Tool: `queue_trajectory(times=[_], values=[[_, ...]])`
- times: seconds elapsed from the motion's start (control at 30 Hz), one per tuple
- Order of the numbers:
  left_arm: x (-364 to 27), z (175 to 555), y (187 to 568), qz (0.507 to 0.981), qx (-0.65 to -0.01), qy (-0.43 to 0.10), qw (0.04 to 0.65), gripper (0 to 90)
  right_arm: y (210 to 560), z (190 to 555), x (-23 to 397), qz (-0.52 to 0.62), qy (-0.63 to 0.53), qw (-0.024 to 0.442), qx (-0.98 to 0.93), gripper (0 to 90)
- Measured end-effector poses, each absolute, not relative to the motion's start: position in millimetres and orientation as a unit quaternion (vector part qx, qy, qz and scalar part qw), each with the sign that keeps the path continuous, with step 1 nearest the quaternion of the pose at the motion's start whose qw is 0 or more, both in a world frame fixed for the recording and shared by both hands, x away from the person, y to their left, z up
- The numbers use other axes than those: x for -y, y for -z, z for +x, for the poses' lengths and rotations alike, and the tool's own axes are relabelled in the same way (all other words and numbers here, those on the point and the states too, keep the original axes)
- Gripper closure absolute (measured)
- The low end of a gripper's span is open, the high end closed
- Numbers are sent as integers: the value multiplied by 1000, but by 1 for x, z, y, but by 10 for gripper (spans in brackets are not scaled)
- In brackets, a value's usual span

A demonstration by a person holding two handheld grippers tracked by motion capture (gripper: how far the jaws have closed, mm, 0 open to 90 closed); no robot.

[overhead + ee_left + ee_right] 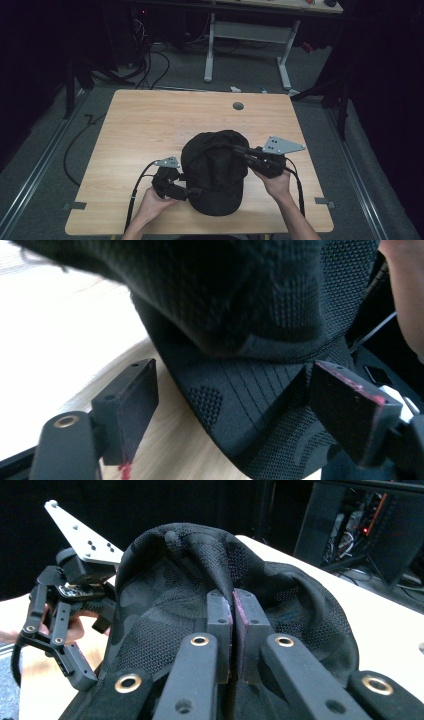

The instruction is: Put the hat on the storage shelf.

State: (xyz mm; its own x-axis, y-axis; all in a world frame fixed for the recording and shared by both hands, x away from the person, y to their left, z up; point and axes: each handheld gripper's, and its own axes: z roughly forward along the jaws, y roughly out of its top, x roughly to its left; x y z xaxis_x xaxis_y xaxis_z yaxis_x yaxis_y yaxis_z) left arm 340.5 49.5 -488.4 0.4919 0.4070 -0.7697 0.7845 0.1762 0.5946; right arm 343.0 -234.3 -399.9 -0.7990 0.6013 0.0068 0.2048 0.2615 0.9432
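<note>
Working a black cap (216, 172) near the front edge of the wooden table (145, 130), we have one side of the job in hand and the other not yet secured. Our right gripper (239, 150) comes in from the cap's right side, its jaws pinched together on a fold of the crown fabric, as the right gripper view (232, 611) shows with cloth bunched up around the pads. Our left gripper (192, 191) sits at the cap's front left, jaws wide; in the left gripper view (230, 405) the stiff brim lies between the two pads without either one pressing on it. The cap itself rests on the table, crown toward the far edge and brim toward us, the crown lifted and creased where the right jaws grip it. As we judge it, the hold on the crown is made, while the brim is only straddled: what is left is to close the left jaws on the brim and then lift, turn or reshape the cap, whichever the handling calls for.
</note>
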Motion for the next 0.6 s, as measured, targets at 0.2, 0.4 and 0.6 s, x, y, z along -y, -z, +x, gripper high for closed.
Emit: queue_trajectory(times=[0.2, 0.4, 0.6], values=[[-48, 337, 488, 628, -467, 166, 600, 290, 399, 343, 232, 245, -557, 178, -773, 870], [-48, 334, 487, 636, -453, 174, 601, 449, 399, 344, 233, 235, -569, 175, -769, 869], [-51, 333, 484, 630, -446, 187, 608, 548, 399, 345, 235, 232, -576, 177, -763, 868]])
